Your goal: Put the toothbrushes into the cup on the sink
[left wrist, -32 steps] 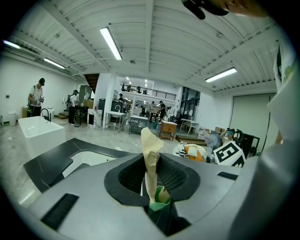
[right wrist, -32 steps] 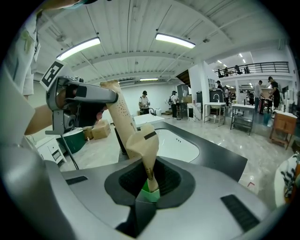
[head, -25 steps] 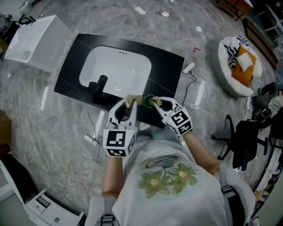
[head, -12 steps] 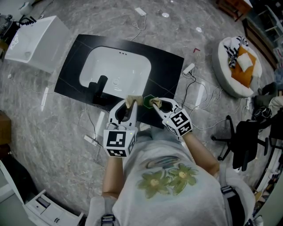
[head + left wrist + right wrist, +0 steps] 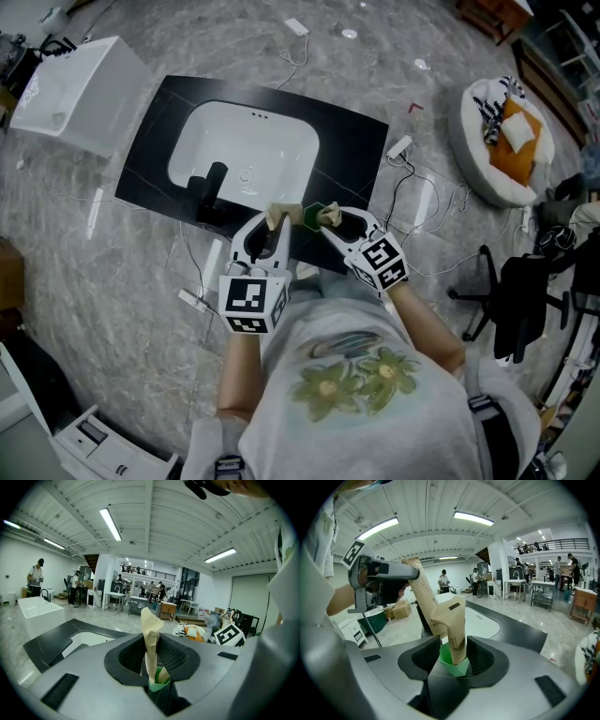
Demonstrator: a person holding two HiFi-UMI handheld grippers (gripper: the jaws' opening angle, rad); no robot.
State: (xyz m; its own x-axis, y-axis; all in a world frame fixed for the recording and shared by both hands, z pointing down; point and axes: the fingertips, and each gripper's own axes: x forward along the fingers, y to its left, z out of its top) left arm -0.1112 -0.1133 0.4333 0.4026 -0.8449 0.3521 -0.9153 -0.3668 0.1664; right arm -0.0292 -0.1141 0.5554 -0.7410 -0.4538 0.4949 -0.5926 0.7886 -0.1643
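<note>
A green cup (image 5: 312, 213) stands on the black counter (image 5: 361, 141) by the white sink (image 5: 246, 150). My left gripper (image 5: 274, 221) is shut on a tan paper-wrapped toothbrush (image 5: 150, 634), whose lower end reaches into the green cup (image 5: 160, 679). My right gripper (image 5: 330, 218) has just been opening its jaws. They now stand apart on either side of a second wrapped toothbrush (image 5: 454, 623), which stands in the green cup (image 5: 454, 665). The right gripper view also shows the left gripper (image 5: 386, 576) holding the first toothbrush (image 5: 422, 595) near its top.
A black faucet (image 5: 211, 183) rises at the sink's near left. A white tub (image 5: 80, 89) sits on the floor to the left, a round cushion (image 5: 511, 141) and a black chair (image 5: 525, 291) to the right. Cables and a power strip (image 5: 401, 145) lie beside the counter.
The right gripper's jaws have spread apart and let go of its wrapped toothbrush, which stays in the cup. Both hands have kept their places.
</note>
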